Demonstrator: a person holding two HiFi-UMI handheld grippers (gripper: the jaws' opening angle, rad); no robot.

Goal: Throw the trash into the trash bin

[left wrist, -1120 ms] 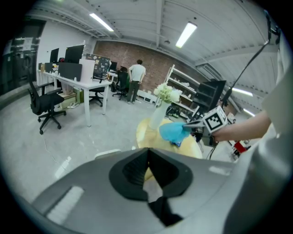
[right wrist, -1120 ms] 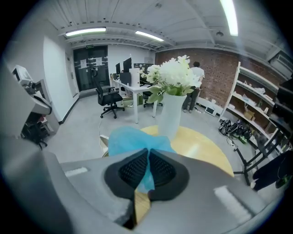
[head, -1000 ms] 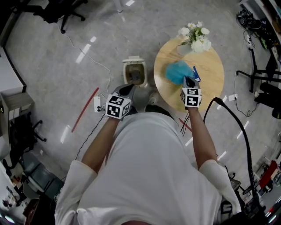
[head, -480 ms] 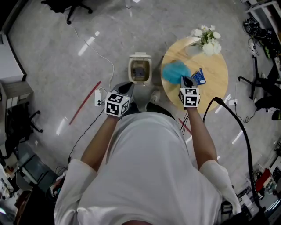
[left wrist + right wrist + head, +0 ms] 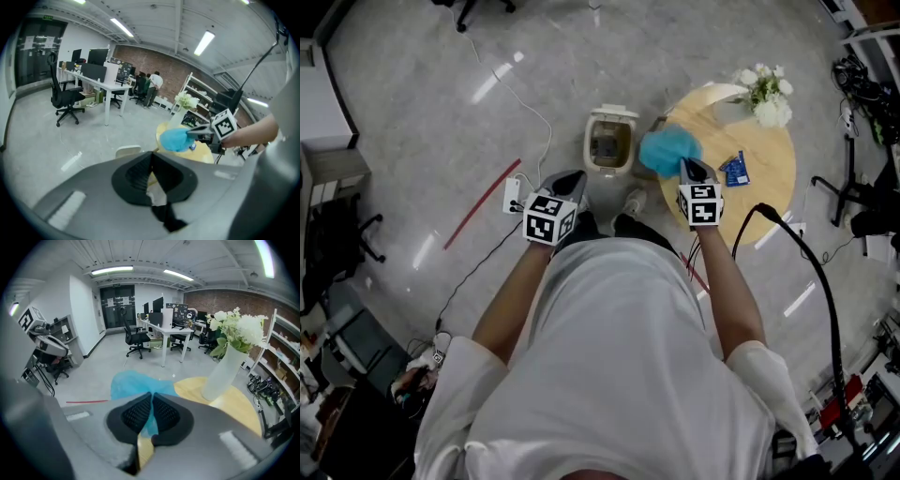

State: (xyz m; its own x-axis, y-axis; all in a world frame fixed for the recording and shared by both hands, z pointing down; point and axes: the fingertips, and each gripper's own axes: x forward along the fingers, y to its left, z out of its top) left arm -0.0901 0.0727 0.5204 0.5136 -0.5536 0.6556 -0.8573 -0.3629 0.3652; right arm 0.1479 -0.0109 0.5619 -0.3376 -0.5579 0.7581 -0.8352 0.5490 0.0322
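Gripping the blue trash (image 5: pixel 667 151), the right tool (image 5: pixel 688 170) hangs at the table's (image 5: pixel 769 178) left edge, just right of the open bin (image 5: pixel 610 141); advised: bring the trash squarely above the bin mouth before release, with the left tool (image 5: pixel 569 181), shut and empty, held clear.

No legible words, numbers or brands anywhere. Only black-and-white square marker patterns on the cubes of the left gripper (image 5: pixel 570 178) and right gripper (image 5: pixel 687 165). Print on the small blue packet (image 5: pixel 734 170) on the round wooden table (image 5: pixel 766 155) too small to read. Same for the green sign (image 5: pixel 116 284) above the dark glass doors (image 5: pixel 116 310).
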